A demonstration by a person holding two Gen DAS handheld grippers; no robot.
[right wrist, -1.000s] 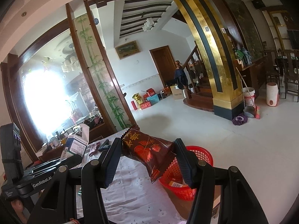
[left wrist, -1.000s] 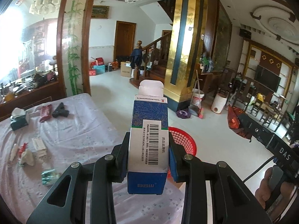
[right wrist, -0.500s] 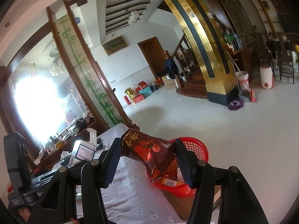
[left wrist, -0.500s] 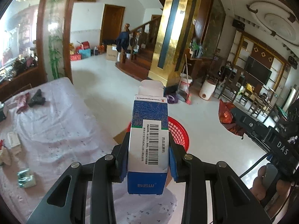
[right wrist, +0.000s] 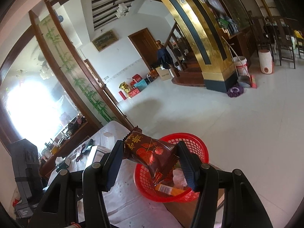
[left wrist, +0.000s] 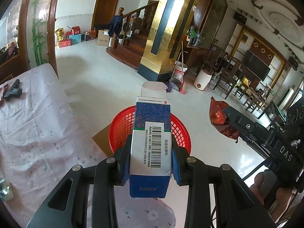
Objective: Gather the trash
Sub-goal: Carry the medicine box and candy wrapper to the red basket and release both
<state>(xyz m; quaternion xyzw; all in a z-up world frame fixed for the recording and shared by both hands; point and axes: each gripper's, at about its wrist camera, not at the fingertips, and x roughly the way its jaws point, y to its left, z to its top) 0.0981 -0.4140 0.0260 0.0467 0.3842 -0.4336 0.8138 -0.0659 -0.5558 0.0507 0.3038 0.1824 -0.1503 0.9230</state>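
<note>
My left gripper [left wrist: 151, 148] is shut on an upright blue and white medicine box [left wrist: 152, 142] with a barcode and an open top flap. Just beyond the box sits a red mesh basket [left wrist: 121, 125] by the table corner. My right gripper [right wrist: 150, 154] is shut on a dark brown snack wrapper [right wrist: 152, 152], held over the near rim of the red basket [right wrist: 197, 146]. An orange packet and white paper lie inside the basket. In the left wrist view the wrapper [left wrist: 218, 114] and the right gripper's dark body show at the right.
The table carries a pale floral cloth [left wrist: 34, 123]; a black object [left wrist: 13, 90] and small wrappers lie at its far left. A brown board [left wrist: 102, 140] sits under the basket. White tiled floor [left wrist: 106, 76] stretches beyond, with a gold pillar [left wrist: 167, 28], bucket and chairs.
Both grippers have moved forward and down toward the red basket, which now looks larger and nearer. The box and the wrapper stay gripped as before.
</note>
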